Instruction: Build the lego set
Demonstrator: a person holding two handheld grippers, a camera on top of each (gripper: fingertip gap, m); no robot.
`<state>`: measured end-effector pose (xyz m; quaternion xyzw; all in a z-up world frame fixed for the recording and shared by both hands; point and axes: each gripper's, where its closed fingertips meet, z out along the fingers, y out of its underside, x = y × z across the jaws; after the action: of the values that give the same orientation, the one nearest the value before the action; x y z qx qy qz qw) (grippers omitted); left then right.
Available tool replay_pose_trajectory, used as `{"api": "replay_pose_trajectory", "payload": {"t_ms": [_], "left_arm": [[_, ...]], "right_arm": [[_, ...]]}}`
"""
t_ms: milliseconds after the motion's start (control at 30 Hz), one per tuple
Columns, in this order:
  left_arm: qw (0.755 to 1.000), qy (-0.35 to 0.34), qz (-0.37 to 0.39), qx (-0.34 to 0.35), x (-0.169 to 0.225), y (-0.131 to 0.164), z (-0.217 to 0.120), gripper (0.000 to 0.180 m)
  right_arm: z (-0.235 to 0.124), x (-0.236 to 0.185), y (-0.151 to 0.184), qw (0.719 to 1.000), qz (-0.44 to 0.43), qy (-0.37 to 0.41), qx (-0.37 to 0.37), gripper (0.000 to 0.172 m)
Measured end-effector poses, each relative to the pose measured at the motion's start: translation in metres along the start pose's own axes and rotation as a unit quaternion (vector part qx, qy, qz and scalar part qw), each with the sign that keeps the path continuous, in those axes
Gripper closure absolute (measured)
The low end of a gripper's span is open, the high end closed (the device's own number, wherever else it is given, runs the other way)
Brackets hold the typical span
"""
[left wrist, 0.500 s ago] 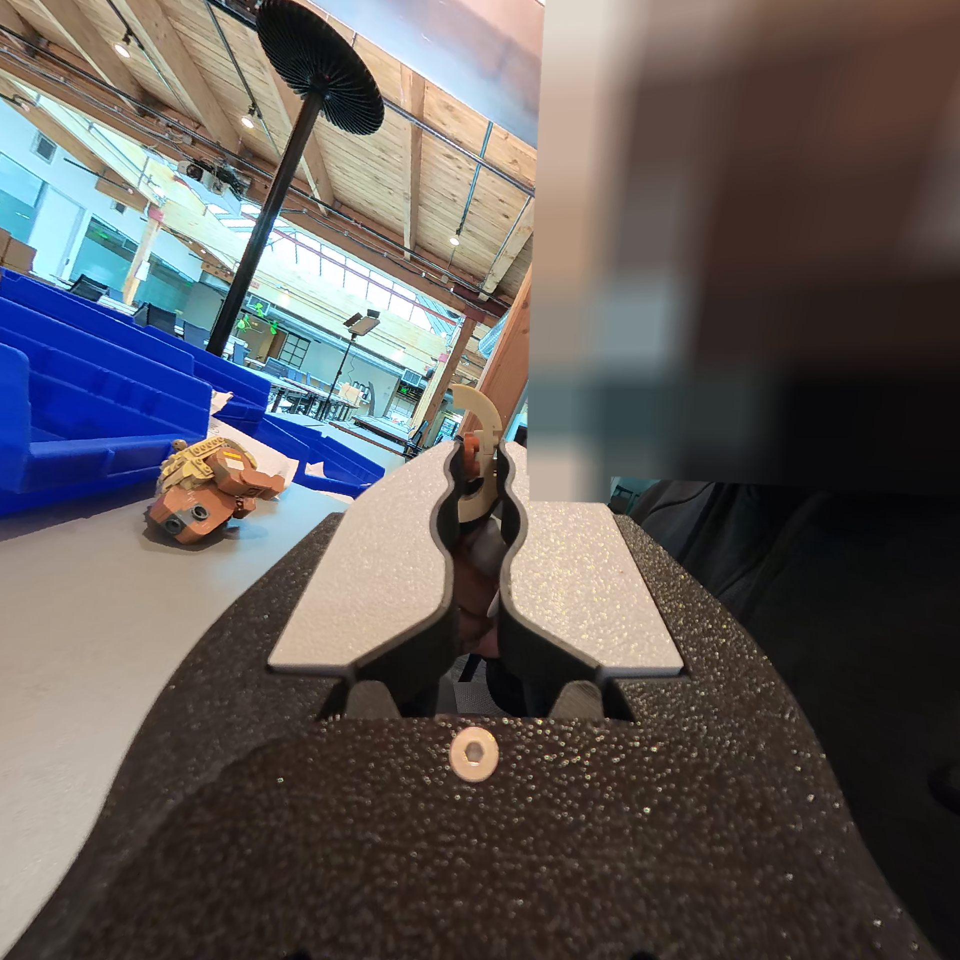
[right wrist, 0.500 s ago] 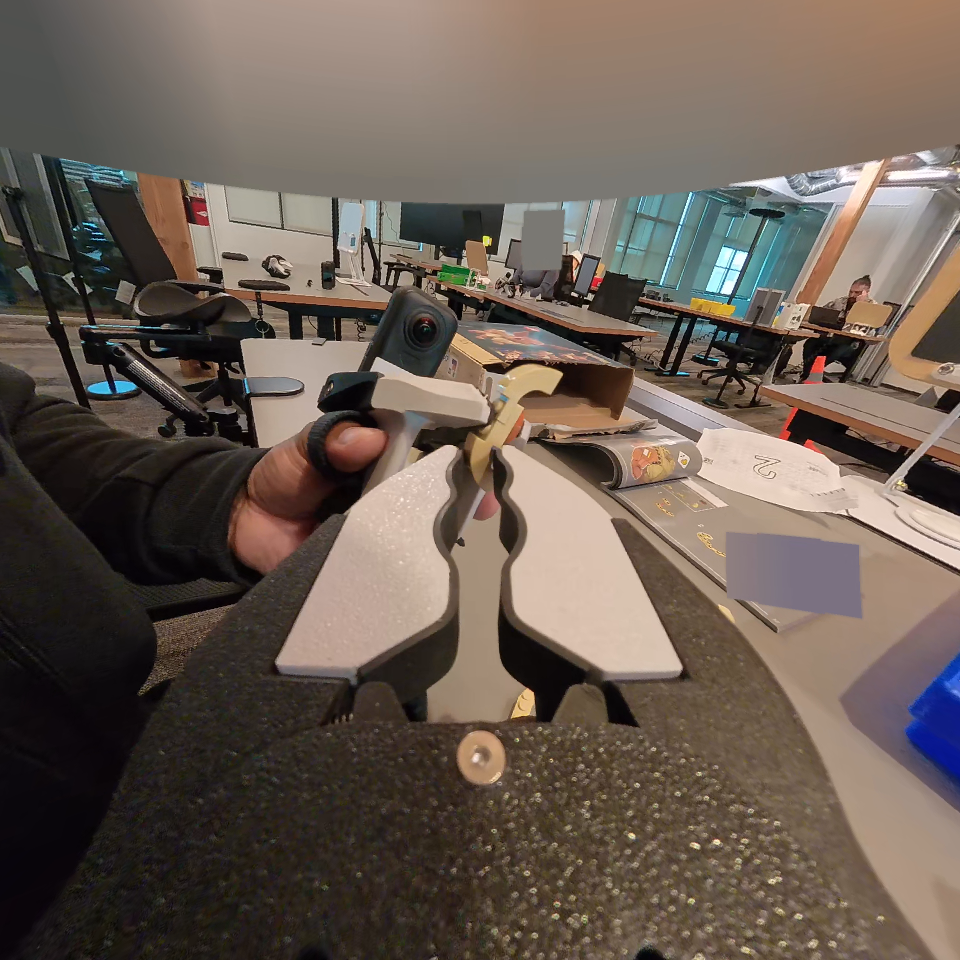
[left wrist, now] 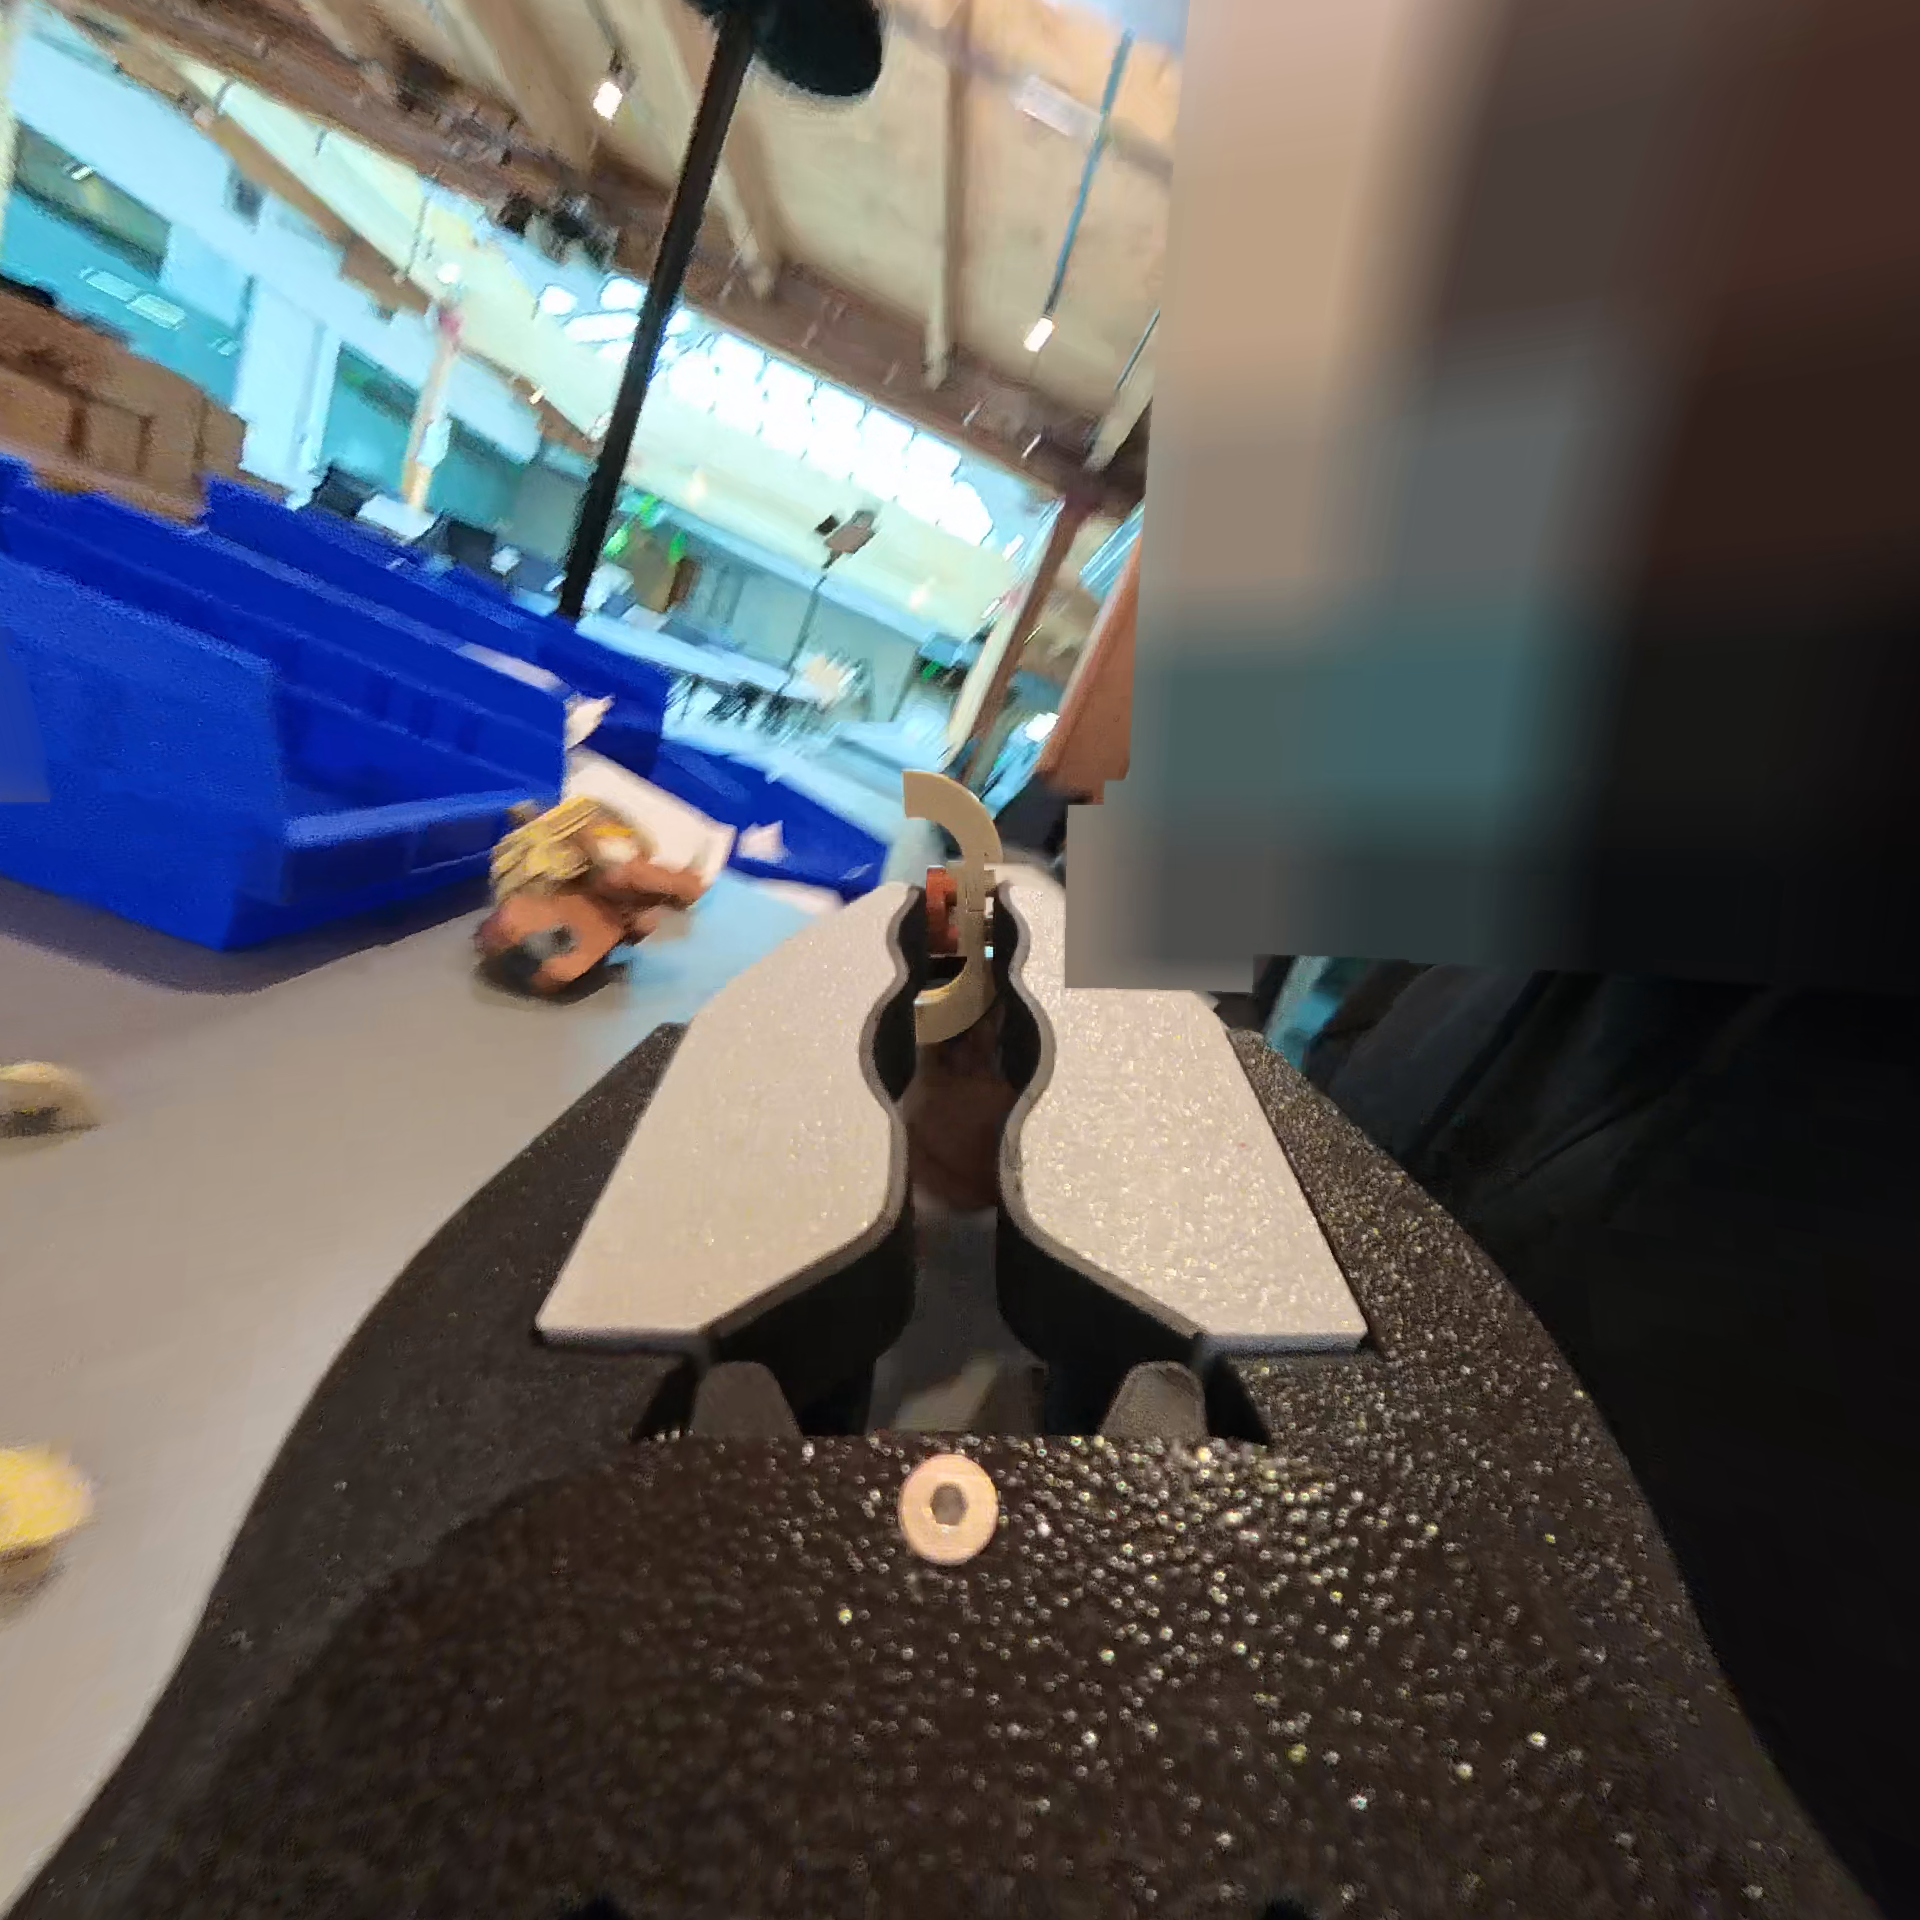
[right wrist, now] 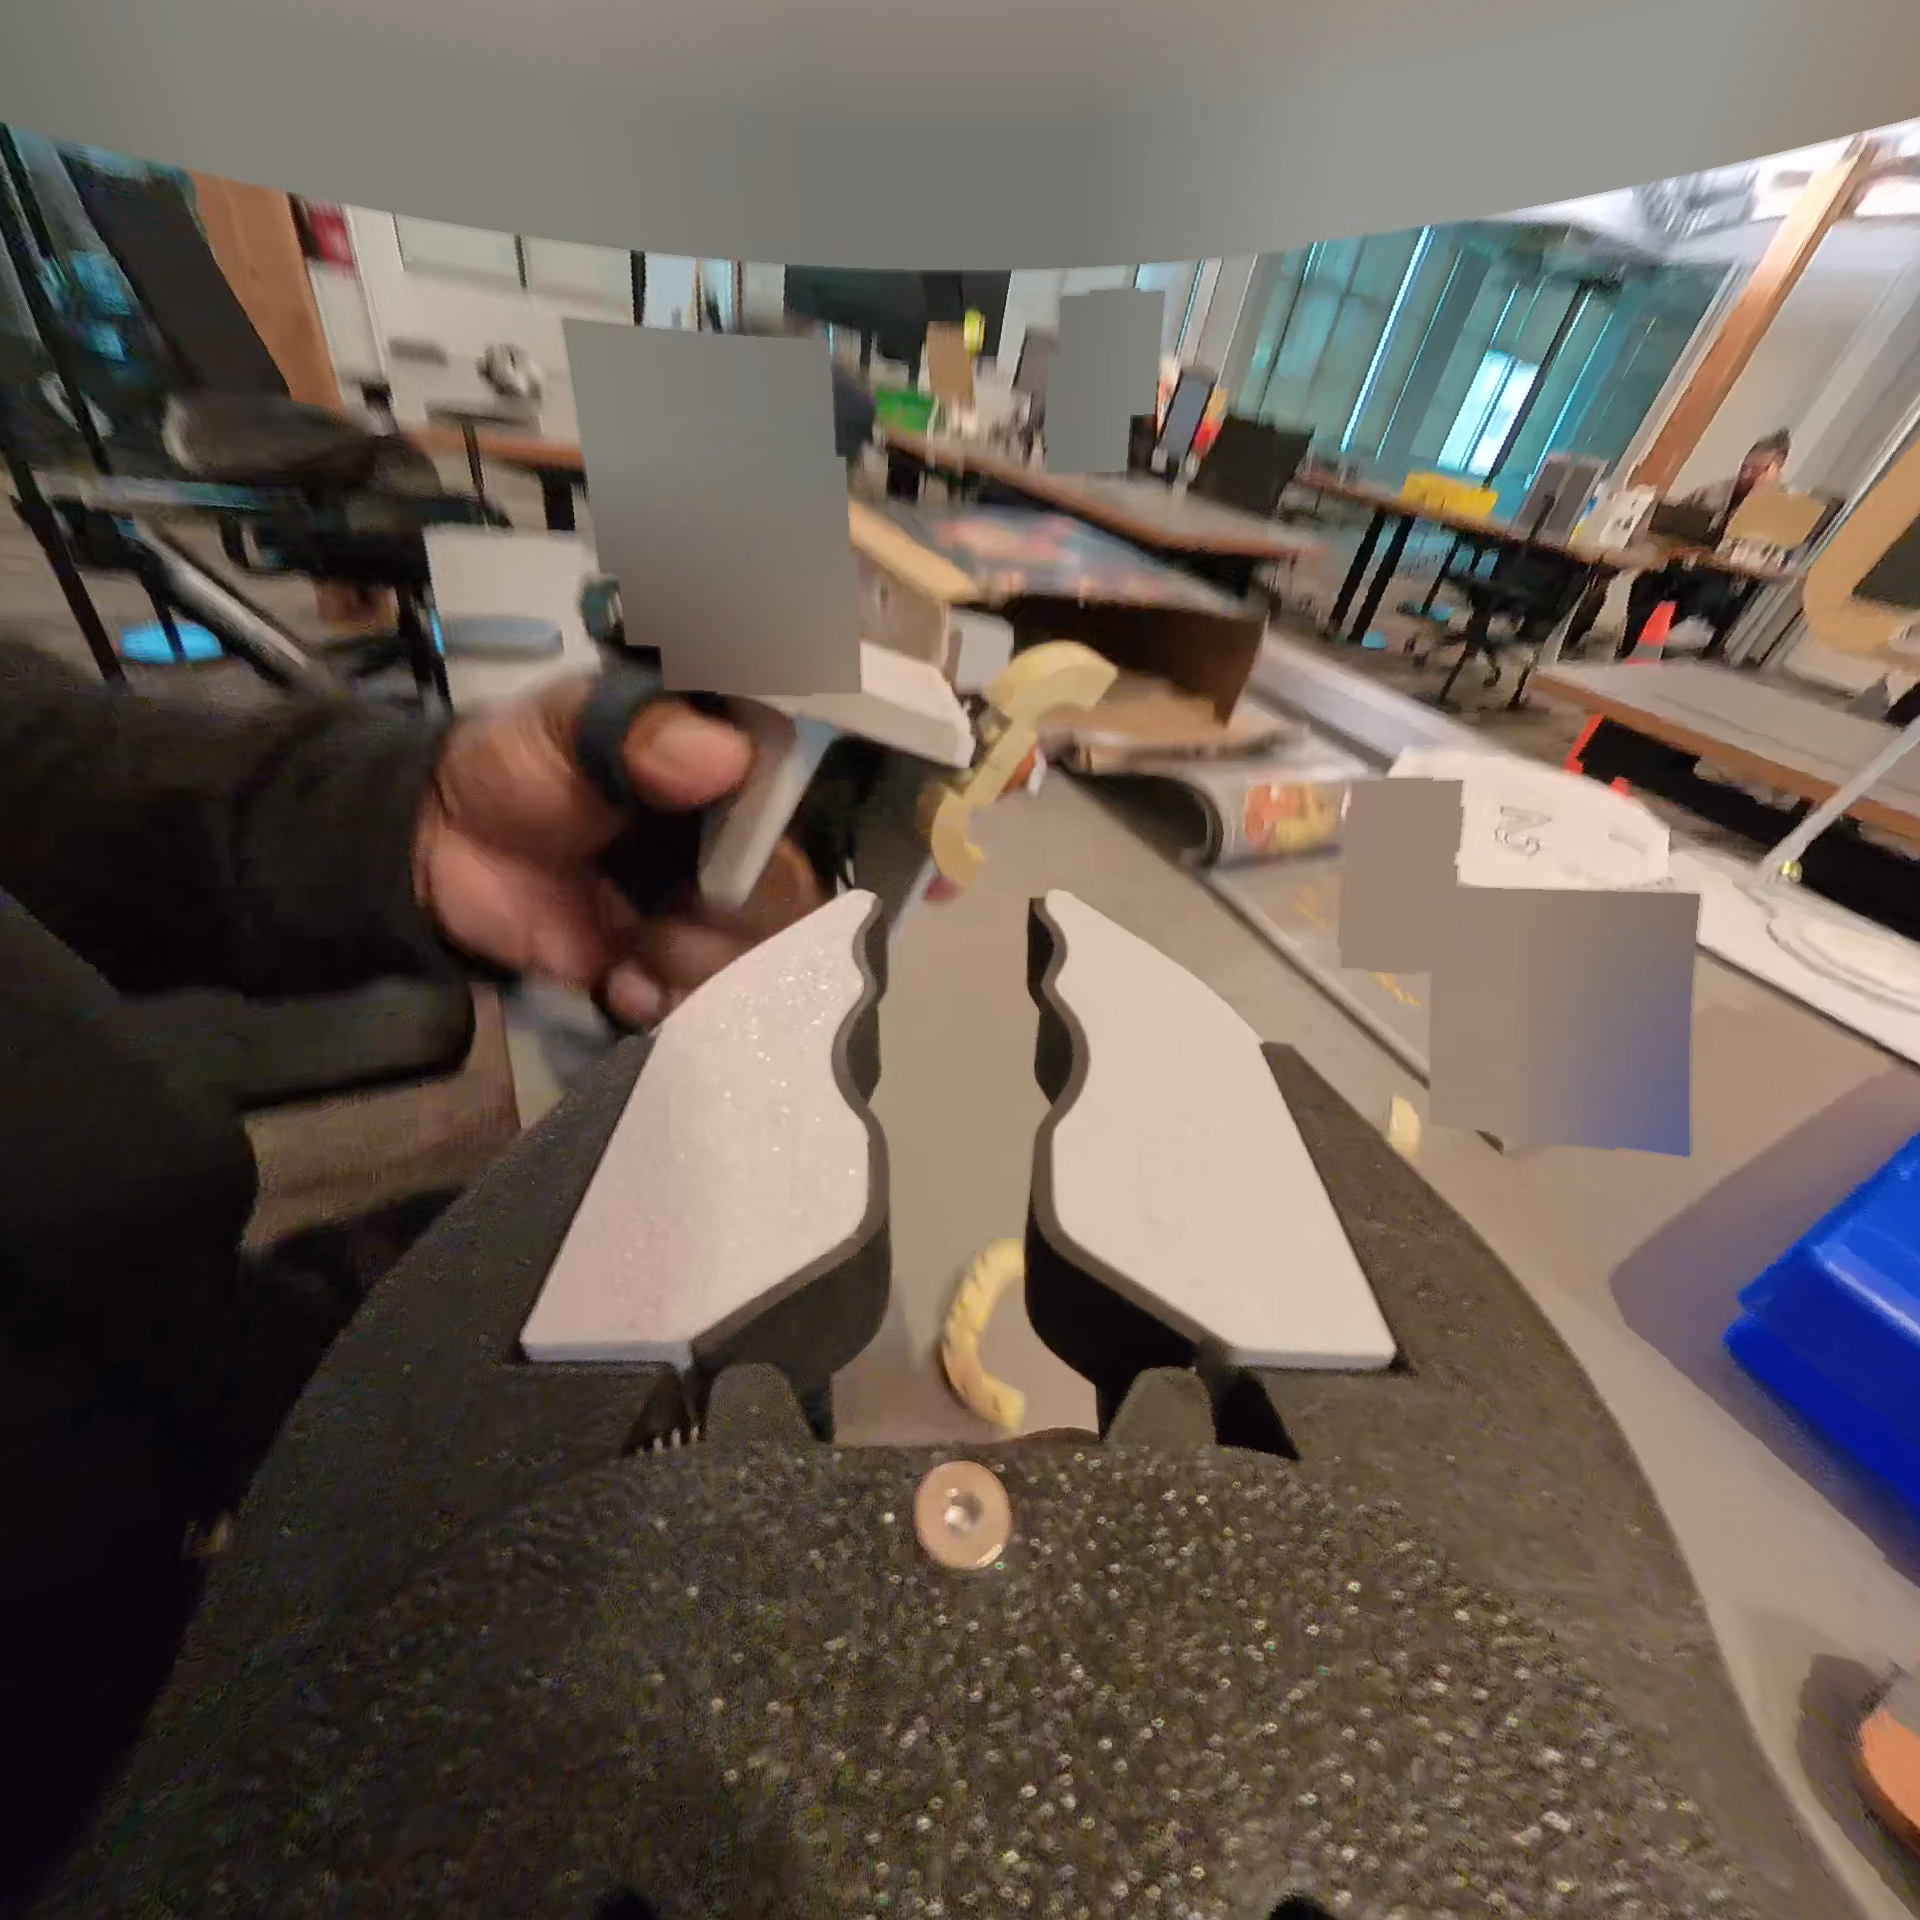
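Note:
My left gripper (left wrist: 961,906) is shut on a tan curved brick piece (left wrist: 961,831) with a small reddish-brown part on its side, held up in the air. The same piece (right wrist: 1003,764) shows in the right wrist view, pinched at the tips of the left gripper (right wrist: 971,743), which a hand (right wrist: 520,831) holds. My right gripper (right wrist: 956,920) is open and empty, just below and short of that piece, not touching it.
A brown and tan brick model (left wrist: 582,894) lies on the grey table (left wrist: 260,1143) by blue bins (left wrist: 260,727). Small loose pieces (left wrist: 31,1091) lie at the left. Another tan curved piece (right wrist: 982,1330) lies under my right gripper. A cardboard box (right wrist: 1091,613), booklet (right wrist: 1268,810) and blue bin (right wrist: 1849,1309) stand around.
My right gripper's jaws have opened and drawn back from the tan piece. The left gripper keeps its hold on the piece and has swung a little, so its view blurs.

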<state>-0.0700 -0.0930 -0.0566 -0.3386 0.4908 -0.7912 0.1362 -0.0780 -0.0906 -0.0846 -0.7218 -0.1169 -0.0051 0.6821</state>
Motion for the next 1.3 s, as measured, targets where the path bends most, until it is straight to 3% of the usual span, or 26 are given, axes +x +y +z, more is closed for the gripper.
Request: {"api": "replay_pose_trajectory", "payload": {"t_ms": [100,200,333,433,600,700,833,1100,1300], "left_arm": [[0.984,-0.078,0.099,-0.122,-0.023,0.014,-0.014,0.169],[0.944,-0.097,0.230,-0.216,-0.034,0.025,-0.029,0.169],[0.891,-0.124,0.338,-0.277,-0.048,0.038,-0.038,0.169],[0.875,-0.124,0.364,-0.293,-0.052,0.049,-0.040,0.169],[0.877,-0.116,0.339,-0.319,-0.055,0.063,-0.044,0.169],[0.881,-0.120,0.333,-0.312,-0.055,0.061,-0.045,0.169],[0.888,-0.134,0.323,-0.298,-0.054,0.056,-0.044,0.170],[0.910,-0.135,0.290,-0.263,-0.041,0.052,-0.038,0.169],[0.929,-0.161,0.220,-0.251,-0.042,0.050,-0.036,0.169]], "right_arm": [[-0.003,0.016,0.037,0.995,0.001,-0.004,-0.103,0.142],[-0.009,0.023,0.074,0.978,-0.015,-0.024,-0.208,0.141],[-0.021,0.021,0.107,0.949,-0.049,-0.049,-0.307,0.142],[-0.025,0.014,0.112,0.942,-0.034,-0.061,-0.330,0.143],[-0.021,0.005,0.118,0.934,-0.027,-0.070,-0.349,0.151],[-0.015,0.003,0.118,0.932,-0.031,-0.074,-0.354,0.165],[-0.009,0.002,0.117,0.932,-0.043,-0.083,-0.350,0.167],[-0.009,-0.007,0.099,0.940,-0.086,-0.142,-0.298,0.168],[-0.007,-0.014,0.077,0.955,-0.104,-0.144,-0.239,0.169]]}}
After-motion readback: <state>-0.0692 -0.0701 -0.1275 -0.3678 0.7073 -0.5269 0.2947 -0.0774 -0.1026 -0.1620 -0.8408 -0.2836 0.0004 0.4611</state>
